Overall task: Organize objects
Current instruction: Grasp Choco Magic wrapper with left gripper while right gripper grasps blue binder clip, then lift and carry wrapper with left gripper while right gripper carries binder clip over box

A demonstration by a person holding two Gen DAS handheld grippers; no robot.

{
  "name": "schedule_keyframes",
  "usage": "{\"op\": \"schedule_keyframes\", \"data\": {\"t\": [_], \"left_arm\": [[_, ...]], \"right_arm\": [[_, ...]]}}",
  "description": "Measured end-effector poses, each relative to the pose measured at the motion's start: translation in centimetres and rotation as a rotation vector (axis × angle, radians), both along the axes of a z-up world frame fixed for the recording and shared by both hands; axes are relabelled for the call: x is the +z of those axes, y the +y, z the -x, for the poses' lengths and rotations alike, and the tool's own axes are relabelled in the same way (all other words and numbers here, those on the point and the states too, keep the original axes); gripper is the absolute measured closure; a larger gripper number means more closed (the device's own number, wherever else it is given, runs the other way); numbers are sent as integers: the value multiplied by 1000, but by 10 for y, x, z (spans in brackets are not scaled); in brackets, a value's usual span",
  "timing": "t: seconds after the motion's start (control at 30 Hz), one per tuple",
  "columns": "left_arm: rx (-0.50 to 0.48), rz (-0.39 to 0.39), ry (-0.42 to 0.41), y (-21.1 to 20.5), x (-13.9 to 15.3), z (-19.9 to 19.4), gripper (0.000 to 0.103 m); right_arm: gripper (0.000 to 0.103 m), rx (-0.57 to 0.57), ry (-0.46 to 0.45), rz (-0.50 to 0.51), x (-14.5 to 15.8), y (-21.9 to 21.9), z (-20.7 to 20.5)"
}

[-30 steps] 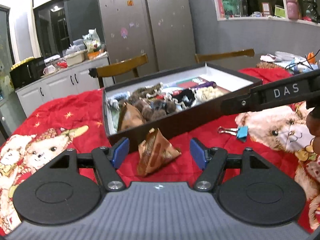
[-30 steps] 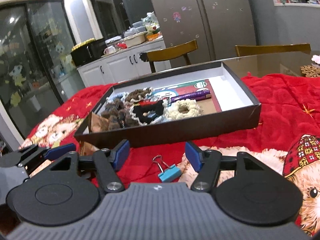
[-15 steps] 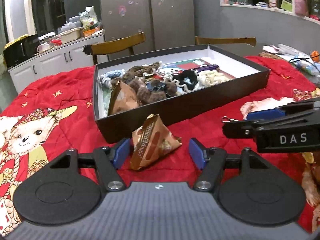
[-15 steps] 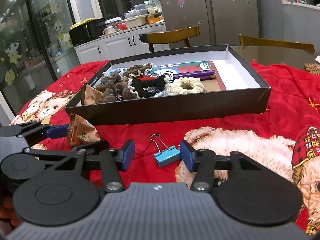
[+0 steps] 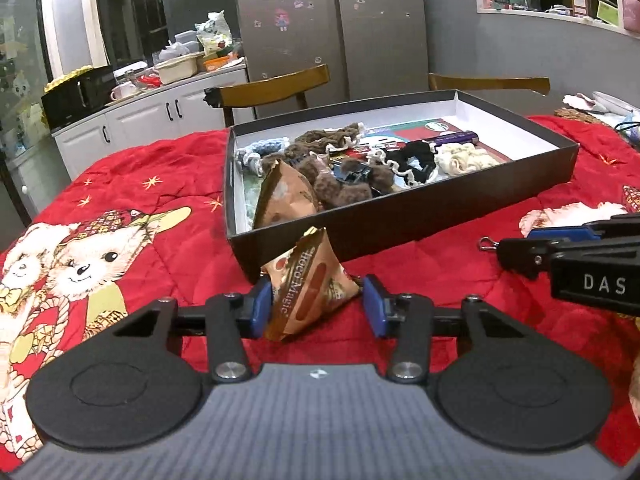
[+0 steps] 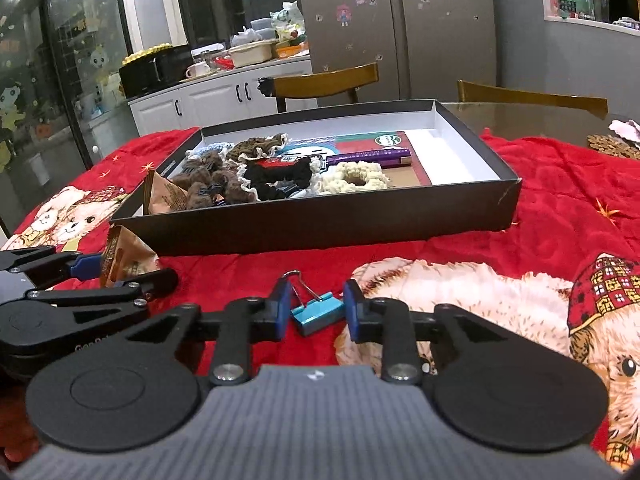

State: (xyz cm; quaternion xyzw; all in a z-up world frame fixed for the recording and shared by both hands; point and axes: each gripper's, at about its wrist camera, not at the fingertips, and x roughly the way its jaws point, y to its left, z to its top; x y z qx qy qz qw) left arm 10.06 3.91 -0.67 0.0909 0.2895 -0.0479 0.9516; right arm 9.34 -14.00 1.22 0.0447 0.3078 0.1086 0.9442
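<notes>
We see our left gripper at the lower centre of the left wrist view, its jaws closing around a brown snack packet. The left blue pad touches the packet's edge; the right pad stands just clear of it, so the packet is not yet clamped. The packet lies on the red quilt, just in front of the near wall of the dark box, which fills the middle of the frame.

In the right wrist view our right gripper sits at lower centre, jaws closing on a blue binder clip. The clip lies on the quilt between the pads, its wire handles pointing to the upper left. Both pads are right beside it, but we cannot tell whether they press on it yet.

The box holds a second brown packet in its near left corner, brown, black and cream scrunchies, and a purple tube toward the back.
</notes>
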Motion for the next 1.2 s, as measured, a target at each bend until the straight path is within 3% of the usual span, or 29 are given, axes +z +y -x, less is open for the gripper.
{"op": "schedule_keyframes", "data": {"t": [0.57, 1.07, 1.2], "left_arm": [[35, 6, -21, 4, 2, 4, 49], [-18, 90, -135, 9, 16, 24, 49], [-12, 158, -136, 9, 33, 24, 49]], "right_arm": [[72, -29, -32, -17, 3, -4, 2], [72, 34, -151, -134, 29, -12, 13], [72, 41, -166, -181, 49, -16, 11]]}}
